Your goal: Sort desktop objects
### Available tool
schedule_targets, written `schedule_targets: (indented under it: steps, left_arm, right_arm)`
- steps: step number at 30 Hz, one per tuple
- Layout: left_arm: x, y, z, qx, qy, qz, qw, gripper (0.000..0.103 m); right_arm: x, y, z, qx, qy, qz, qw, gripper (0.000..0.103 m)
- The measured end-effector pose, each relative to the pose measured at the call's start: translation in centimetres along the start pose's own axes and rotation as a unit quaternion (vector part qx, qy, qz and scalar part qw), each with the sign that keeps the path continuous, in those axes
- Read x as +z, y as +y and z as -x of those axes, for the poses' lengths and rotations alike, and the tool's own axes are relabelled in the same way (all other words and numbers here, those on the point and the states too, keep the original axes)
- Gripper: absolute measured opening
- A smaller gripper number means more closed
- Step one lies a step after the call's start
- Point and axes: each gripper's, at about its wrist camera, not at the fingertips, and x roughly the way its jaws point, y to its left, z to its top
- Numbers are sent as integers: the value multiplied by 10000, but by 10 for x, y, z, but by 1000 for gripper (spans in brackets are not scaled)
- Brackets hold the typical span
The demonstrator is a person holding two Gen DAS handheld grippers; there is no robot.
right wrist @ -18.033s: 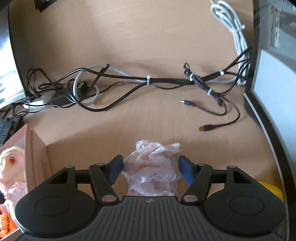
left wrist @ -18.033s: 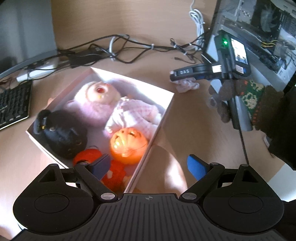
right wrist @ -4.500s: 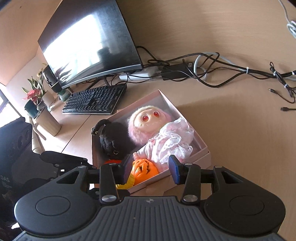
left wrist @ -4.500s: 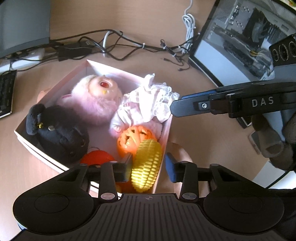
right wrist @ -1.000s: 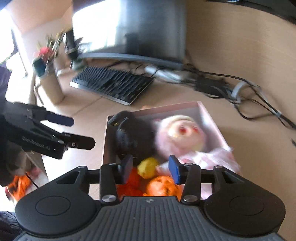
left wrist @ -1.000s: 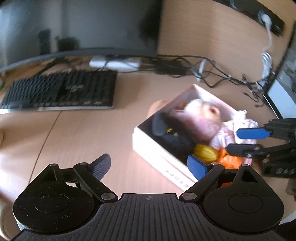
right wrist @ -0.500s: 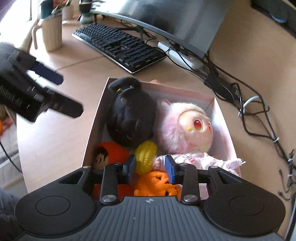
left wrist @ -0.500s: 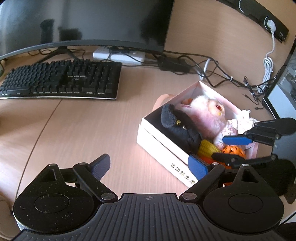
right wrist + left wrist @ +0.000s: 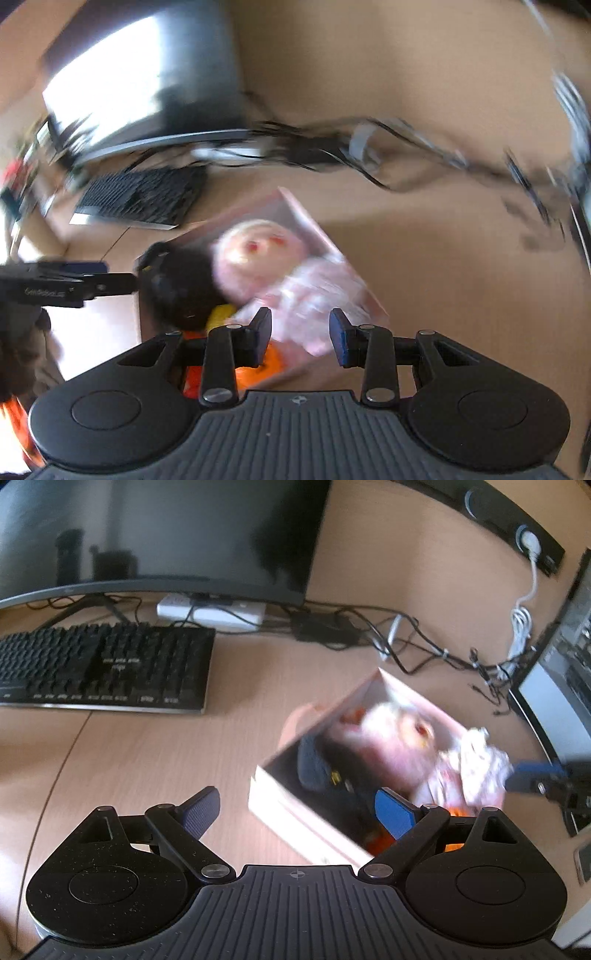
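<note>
Now | box (image 9: 295,812): pink doll (image 9: 258,254), black plush (image 9: 181,288) | both tongs empty, parted

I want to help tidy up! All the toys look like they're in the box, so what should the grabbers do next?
Probably just draw both back from the white cardboard box. The left gripper and right gripper are open and hold nothing, while the pink-haired doll, black plush toy and orange pumpkin ball already lie inside. The pictures are blurry, though.
</note>
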Motion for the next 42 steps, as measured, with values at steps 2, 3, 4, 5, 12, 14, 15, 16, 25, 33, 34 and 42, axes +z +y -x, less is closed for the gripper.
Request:
schedule_targets:
  steps: [2, 3, 4, 5, 12, 14, 15, 16, 25, 33, 34, 42]
  left_arm:
    - [8, 5, -10, 16, 17, 104, 9999, 95]
    - [10, 7, -15, 17, 32, 150, 9999, 95]
    - [12, 8, -20, 3, 42, 182, 9998, 95]
    - [13, 10, -24, -63, 54, 211, 9997, 95]
    - [9, 4, -38, -843, 356, 257, 9955, 95]
    - [7, -6, -38, -885, 394, 176, 9951, 95]
    - [5, -10, -39, -947, 421, 211, 9944, 95]
    - [4, -14, -39, -1009, 449, 247, 9936, 95]
    - [3, -63, -37, -1744, 404, 43, 9838, 95]
    - [-5, -52, -18, -1273, 412, -101, 9910, 95]
    - [-6, -50, -16, -1223, 421, -88, 9916, 95]
    - [-18, -37, 2, -957, 278, -29, 9950, 96]
  right_arm:
    - [-6, -18, -7, 161, 148, -728, 9971, 34]
    - [-9, -25, -11, 249, 203, -1046, 9940, 35]
    - [-11, -30, -14, 341, 245, -1298, 9907, 35]
    - [-12, -35, -18, 436, 279, -1511, 9872, 35]
    - [-3, -37, -32, 356, 180, -1479, 9882, 42]
    - [4, -38, -35, 249, 92, -1322, 9909, 42]
    - [7, -40, -36, 173, 44, -1229, 9923, 42]
    - [9, -41, -37, 68, -4, -1133, 9935, 42]
    - [21, -55, -7, -854, -606, -542, 9930, 42]
    - [47, -18, -24, -1029, -744, 944, 9874, 35]
    - [51, -18, -30, -1034, -692, 984, 9873, 33]
    - [59, -30, -58, -770, -147, 446, 9959, 32]
